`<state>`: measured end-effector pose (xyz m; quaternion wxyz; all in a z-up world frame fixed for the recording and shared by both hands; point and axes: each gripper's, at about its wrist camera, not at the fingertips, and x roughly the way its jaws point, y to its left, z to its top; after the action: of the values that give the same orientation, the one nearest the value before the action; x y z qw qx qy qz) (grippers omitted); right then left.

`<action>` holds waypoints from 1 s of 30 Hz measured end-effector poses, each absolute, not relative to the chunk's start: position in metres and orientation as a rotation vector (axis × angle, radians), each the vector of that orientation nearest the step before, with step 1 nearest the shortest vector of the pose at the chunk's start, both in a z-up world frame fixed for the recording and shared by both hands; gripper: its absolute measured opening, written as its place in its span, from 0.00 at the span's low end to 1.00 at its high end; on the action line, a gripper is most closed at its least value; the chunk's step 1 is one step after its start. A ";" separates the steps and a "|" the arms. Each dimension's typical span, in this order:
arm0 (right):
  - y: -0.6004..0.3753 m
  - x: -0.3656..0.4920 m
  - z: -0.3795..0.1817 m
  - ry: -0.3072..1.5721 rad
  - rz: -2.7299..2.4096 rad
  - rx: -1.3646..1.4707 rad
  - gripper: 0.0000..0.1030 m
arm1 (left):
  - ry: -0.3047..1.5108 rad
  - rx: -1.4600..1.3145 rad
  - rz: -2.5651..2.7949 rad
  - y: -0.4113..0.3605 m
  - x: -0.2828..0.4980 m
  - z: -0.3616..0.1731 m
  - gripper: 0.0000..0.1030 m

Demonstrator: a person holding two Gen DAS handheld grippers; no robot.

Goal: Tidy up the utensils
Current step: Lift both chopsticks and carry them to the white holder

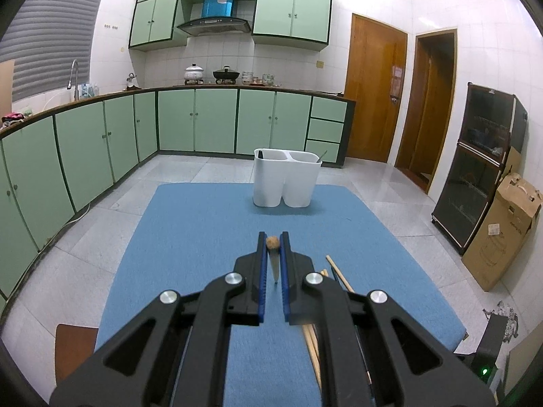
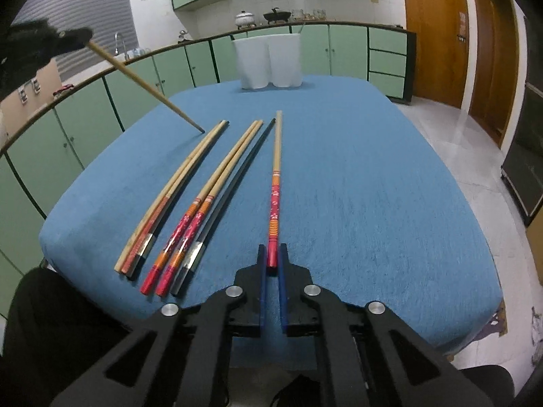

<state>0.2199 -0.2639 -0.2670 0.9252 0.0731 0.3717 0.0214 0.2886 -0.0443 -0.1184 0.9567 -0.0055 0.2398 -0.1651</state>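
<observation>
Here my right fingers clench the red end of one chopstick lying on the blue table, apart from the loose chopsticks beside it. My left fingers grip another chopstick, tip slanting down, ready for the white holder at the table's far edge.

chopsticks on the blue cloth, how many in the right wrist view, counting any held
9, maybe more hidden. Left cluster: three lying together. Middle cluster: two red-ended plus one black. One red-ended chopstick in the right gripper. One plain chopstick held by the left gripper, tip down.
</observation>
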 end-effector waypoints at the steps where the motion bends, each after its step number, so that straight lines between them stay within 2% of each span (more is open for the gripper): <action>1: -0.266 0.219 -0.262 0.754 0.042 0.159 0.06 | 0.487 -0.009 -0.336 -0.045 0.288 -0.119 0.06; 8: -0.282 0.222 -0.194 0.660 0.065 0.196 0.06 | 0.496 0.002 -0.342 -0.045 0.297 -0.114 0.06; 16: -0.280 0.261 -0.112 0.592 0.122 0.100 0.06 | 0.515 0.011 -0.354 -0.047 0.305 -0.108 0.06; 30: -0.260 0.363 -0.062 0.633 0.215 -0.026 0.06 | 0.517 0.048 -0.382 -0.055 0.325 -0.095 0.06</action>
<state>0.3632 -0.2596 -0.0620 0.9445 -0.0129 0.3109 0.1057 0.3248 -0.0551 -0.0951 0.9484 0.0235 0.2542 -0.1879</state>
